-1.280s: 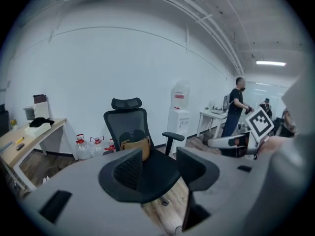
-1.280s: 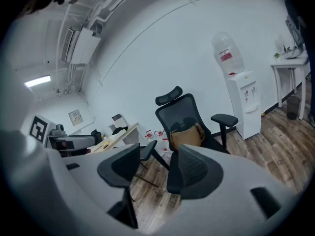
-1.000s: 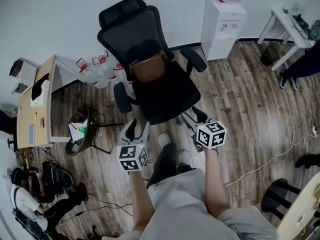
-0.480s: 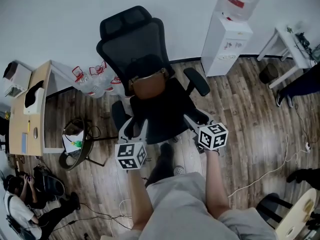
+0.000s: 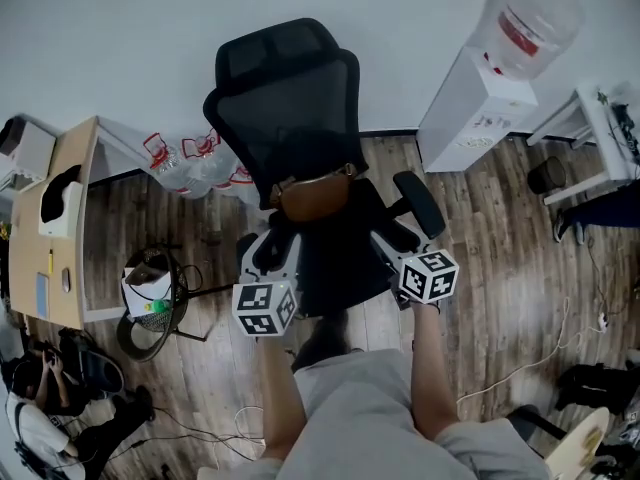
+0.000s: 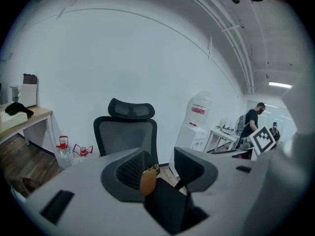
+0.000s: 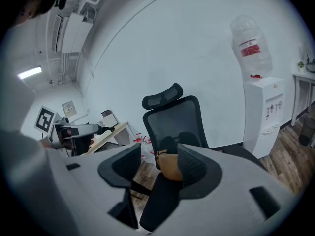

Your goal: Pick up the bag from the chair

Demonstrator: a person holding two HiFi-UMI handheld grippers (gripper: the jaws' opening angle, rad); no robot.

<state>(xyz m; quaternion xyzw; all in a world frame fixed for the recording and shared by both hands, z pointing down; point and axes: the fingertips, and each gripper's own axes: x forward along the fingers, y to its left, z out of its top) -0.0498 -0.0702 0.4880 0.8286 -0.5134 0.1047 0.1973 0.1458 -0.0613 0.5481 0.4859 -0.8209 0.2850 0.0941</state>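
Note:
A small brown bag [image 5: 314, 194] lies on the seat of a black mesh office chair [image 5: 290, 108], against the backrest. In the head view my left gripper [image 5: 276, 250] is open over the seat's left front edge. My right gripper [image 5: 392, 250] is open near the right armrest. Both are short of the bag and hold nothing. The left gripper view shows the bag [image 6: 147, 180] between the open jaws, still some way off. In the right gripper view the bag [image 7: 171, 167] appears behind the right jaw.
A white water dispenser [image 5: 478, 110] with its bottle stands right of the chair. Water jugs [image 5: 190, 168] lie at the wall on the left, beside a wooden desk [image 5: 48, 236]. A bin [image 5: 152, 293] sits on the wood floor. A person [image 6: 250, 122] stands far right.
I have stepped closer to the chair. Both grippers now reach over the front of the seat, nearer the bag. Their jaws stay open.

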